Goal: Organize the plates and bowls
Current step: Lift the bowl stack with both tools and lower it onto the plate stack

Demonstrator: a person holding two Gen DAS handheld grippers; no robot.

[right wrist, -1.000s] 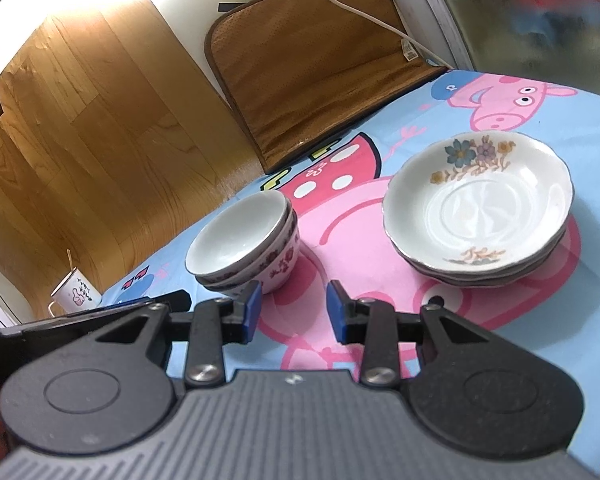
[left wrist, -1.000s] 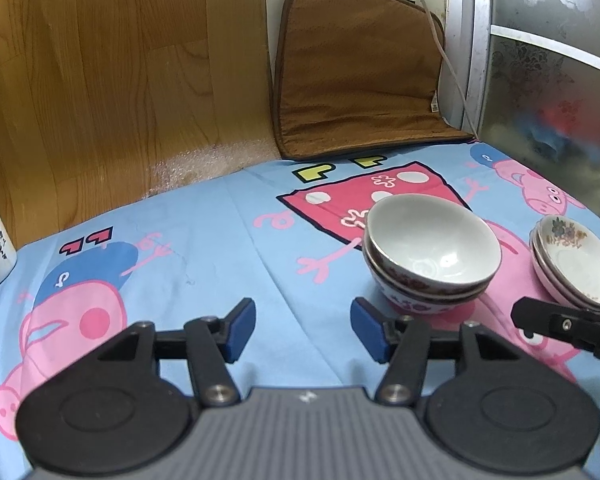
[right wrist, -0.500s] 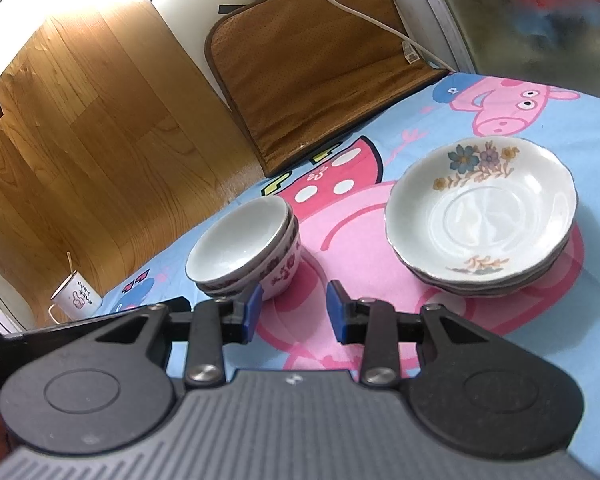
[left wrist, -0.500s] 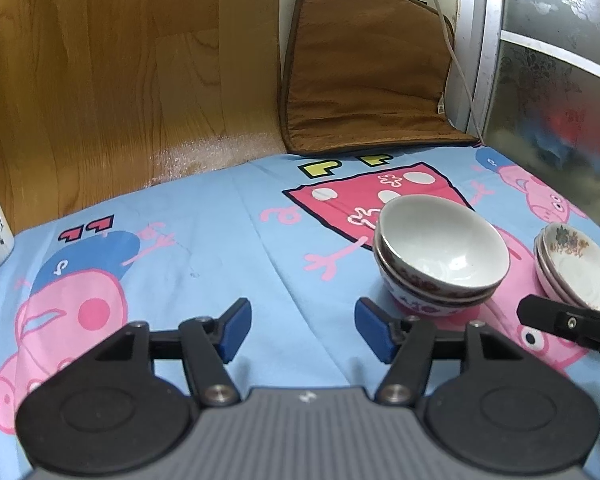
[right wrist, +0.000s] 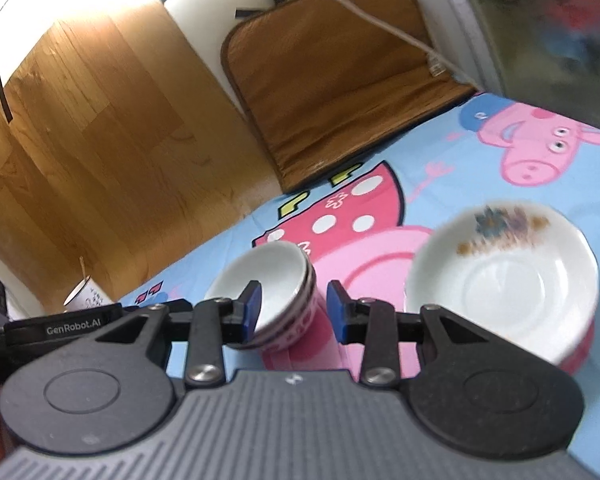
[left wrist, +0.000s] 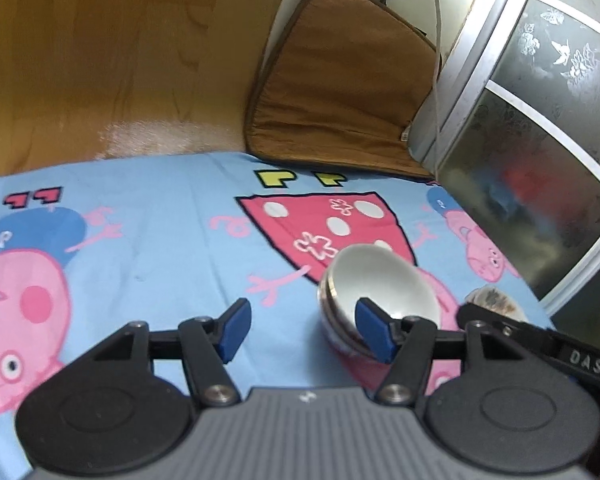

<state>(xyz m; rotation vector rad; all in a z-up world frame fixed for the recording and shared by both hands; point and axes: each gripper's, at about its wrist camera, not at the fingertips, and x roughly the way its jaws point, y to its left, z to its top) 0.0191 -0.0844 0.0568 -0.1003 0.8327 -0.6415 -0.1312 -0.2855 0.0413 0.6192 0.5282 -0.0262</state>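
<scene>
White stacked bowls [left wrist: 380, 288] sit left of the plates [right wrist: 504, 280]; my left gripper [left wrist: 300, 330] and right gripper [right wrist: 294, 308] gape empty.

bowls [right wrist: 276, 280]: glossy ceramic | plates [right wrist: 508, 280]: glossy ceramic | sheet [left wrist: 160, 240]: matt cloth | wall panel [right wrist: 80, 120]: smooth wood

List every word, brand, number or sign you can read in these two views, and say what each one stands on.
"GenRobot.AI": on the black bar of the left gripper, seen in the right wrist view.
"DAS": on the black bar of the right gripper, seen in the left wrist view; any further letters are cut off.
Print on the mug: too blurred to read.
</scene>
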